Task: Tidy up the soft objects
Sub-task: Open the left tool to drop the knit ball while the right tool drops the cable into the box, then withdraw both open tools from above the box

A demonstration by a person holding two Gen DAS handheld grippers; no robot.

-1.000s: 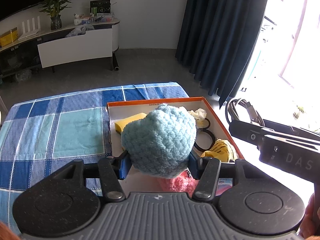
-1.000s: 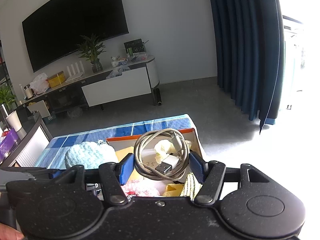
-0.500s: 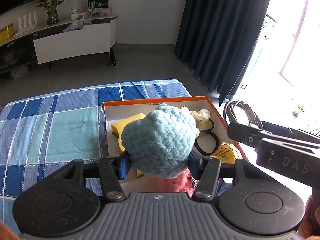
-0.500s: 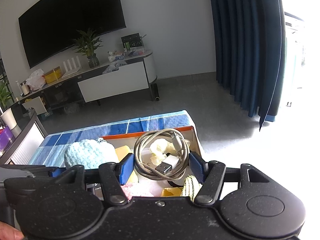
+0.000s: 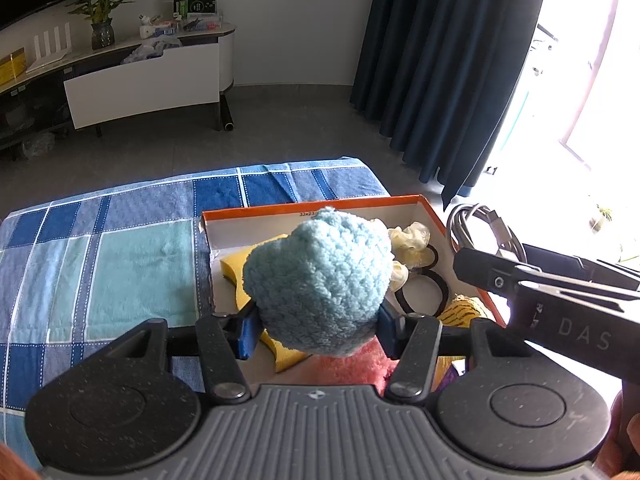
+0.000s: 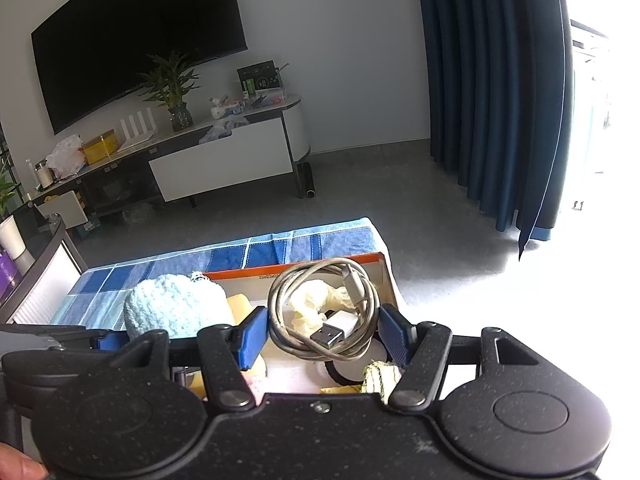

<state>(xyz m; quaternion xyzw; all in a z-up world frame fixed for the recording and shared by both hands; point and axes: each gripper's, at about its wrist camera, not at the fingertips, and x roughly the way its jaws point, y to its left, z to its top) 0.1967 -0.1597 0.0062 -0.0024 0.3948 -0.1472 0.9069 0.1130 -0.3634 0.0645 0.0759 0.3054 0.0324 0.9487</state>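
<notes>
My left gripper [image 5: 316,330] is shut on a light blue knitted hat [image 5: 320,280] and holds it above an orange-rimmed cardboard box [image 5: 312,206]. The hat also shows in the right wrist view [image 6: 176,310]. My right gripper [image 6: 322,334] is shut on a coiled grey USB cable [image 6: 324,312] above the box's right side [image 6: 384,276]; the cable also shows in the left wrist view [image 5: 484,228]. In the box lie a yellow sponge [image 5: 236,266], a cream scrunchie [image 5: 410,238], black hair ties [image 5: 424,292], a yellow striped item [image 5: 464,308] and a pink fluffy item [image 5: 352,368].
The box sits on a blue and teal checked cloth [image 5: 100,248] over the table, whose far edge drops to a grey floor. A TV cabinet [image 5: 144,76] stands at the back wall. Dark blue curtains [image 5: 440,72] hang on the right.
Both grippers have shifted slightly with their loads over the box. The grips have not changed.
</notes>
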